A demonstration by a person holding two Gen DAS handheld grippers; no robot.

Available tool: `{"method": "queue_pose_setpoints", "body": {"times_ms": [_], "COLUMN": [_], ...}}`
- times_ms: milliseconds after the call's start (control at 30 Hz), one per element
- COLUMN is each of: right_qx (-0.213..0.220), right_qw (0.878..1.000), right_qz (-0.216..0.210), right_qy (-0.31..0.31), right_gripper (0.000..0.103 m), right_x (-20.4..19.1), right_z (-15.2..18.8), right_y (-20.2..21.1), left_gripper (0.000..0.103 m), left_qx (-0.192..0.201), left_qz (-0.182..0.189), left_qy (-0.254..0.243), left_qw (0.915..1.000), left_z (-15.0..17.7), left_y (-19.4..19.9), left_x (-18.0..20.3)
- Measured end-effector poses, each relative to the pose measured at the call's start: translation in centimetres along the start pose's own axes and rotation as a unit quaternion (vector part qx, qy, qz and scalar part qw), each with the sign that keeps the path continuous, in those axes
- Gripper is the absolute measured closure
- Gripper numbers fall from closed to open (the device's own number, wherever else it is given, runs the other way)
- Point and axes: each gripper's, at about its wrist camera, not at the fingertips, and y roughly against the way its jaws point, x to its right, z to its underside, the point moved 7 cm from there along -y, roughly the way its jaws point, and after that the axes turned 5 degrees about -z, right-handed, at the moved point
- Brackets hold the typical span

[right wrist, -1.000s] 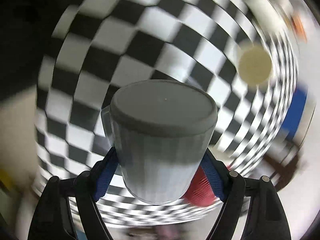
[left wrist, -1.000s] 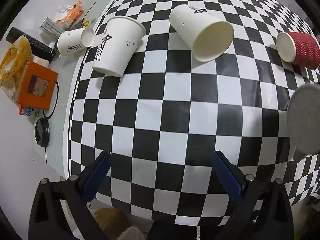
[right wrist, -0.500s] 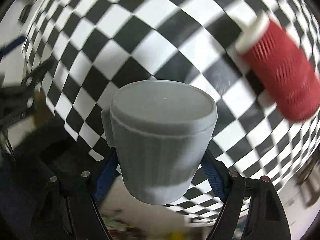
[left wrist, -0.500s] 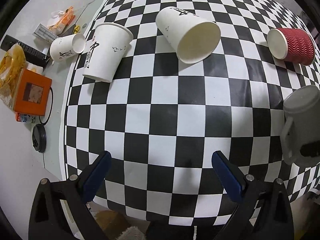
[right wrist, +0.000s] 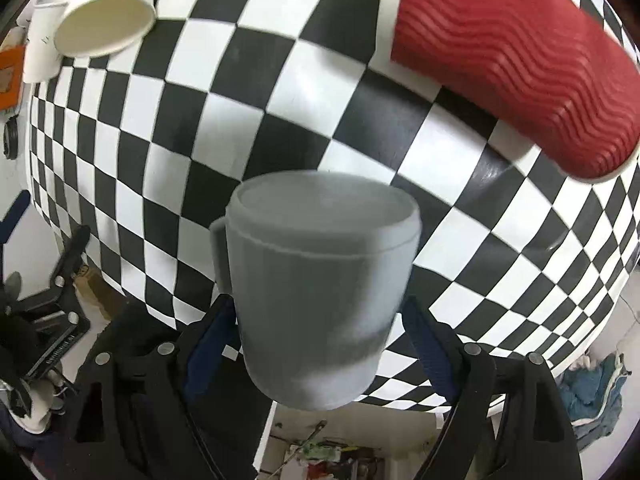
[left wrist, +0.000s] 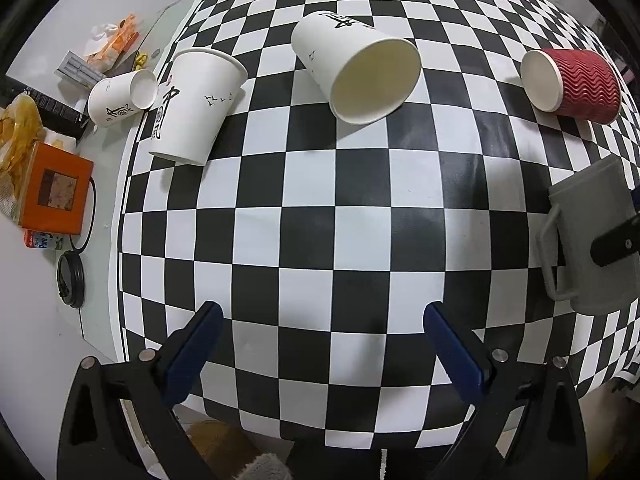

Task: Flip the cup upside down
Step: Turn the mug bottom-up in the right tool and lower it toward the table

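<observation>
A grey mug with a handle (right wrist: 320,280) is clamped between the blue pads of my right gripper (right wrist: 320,336). Its flat closed base faces away from the camera, toward the checkered table. In the left wrist view the same mug (left wrist: 588,240) hangs at the right edge, tilted, above the checkered cloth (left wrist: 320,220), with a black finger across it. My left gripper (left wrist: 320,344) is open and empty over the table's near edge.
A red ribbed cup (left wrist: 572,84) lies on its side at the far right, close to the mug (right wrist: 512,68). Two white paper cups (left wrist: 356,68) (left wrist: 192,104) lie on the cloth; a small one (left wrist: 120,96), an orange box (left wrist: 54,192) and clutter lie left.
My right gripper has carried and turned the grey mug lower toward the table beside the red cup. The left gripper has drawn back slightly, staying open.
</observation>
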Motion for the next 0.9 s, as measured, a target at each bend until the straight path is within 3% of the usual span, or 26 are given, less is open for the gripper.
{"method": "queue_pose_setpoints", "body": {"times_ms": [133, 200, 433, 533, 633, 733, 800, 900], "right_qx": [0.011, 0.021, 0.129, 0.212, 0.298, 0.377, 0.412, 0.438], "right_qw": [1.0, 1.0, 0.991, 0.976, 0.952, 0.925, 0.91, 0.898], "right_qz": [-0.005, -0.012, -0.039, -0.046, -0.057, -0.031, -0.024, -0.011], "right_qy": [-0.001, -0.003, -0.014, -0.017, -0.033, -0.034, -0.039, -0.04], "right_gripper": [0.016, 0.023, 0.024, 0.024, 0.024, 0.024, 0.024, 0.023], "right_x": [0.6, 0.5, -0.2, -1.1, -1.7, -2.5, -2.8, -3.5], "right_z": [-0.2, -0.4, -1.1, -1.5, -2.1, -2.4, -2.2, -1.6], "right_y": [0.9, 1.2, 5.8, 8.2, 10.0, 10.9, 10.8, 9.7], "left_gripper": [0.001, 0.001, 0.001, 0.001, 0.001, 0.001, 0.001, 0.001], "left_qx": [-0.003, -0.004, -0.013, -0.013, -0.011, -0.009, -0.01, -0.013], "left_qz": [0.003, 0.004, 0.005, 0.002, -0.003, -0.009, -0.009, -0.005], "left_qy": [0.001, 0.003, 0.027, 0.036, 0.038, 0.036, 0.037, 0.043], "left_qw": [1.0, 1.0, 0.9995, 0.9993, 0.9992, 0.9993, 0.9992, 0.999], "left_z": [0.2, 0.3, -0.2, -0.9, -1.6, -2.1, -2.2, -2.1], "left_y": [0.0, 0.1, -0.3, -0.6, -0.9, -1.1, -1.3, -1.4], "left_x": [0.2, 0.1, -1.2, -1.9, -2.4, -2.7, -2.8, -3.1]}}
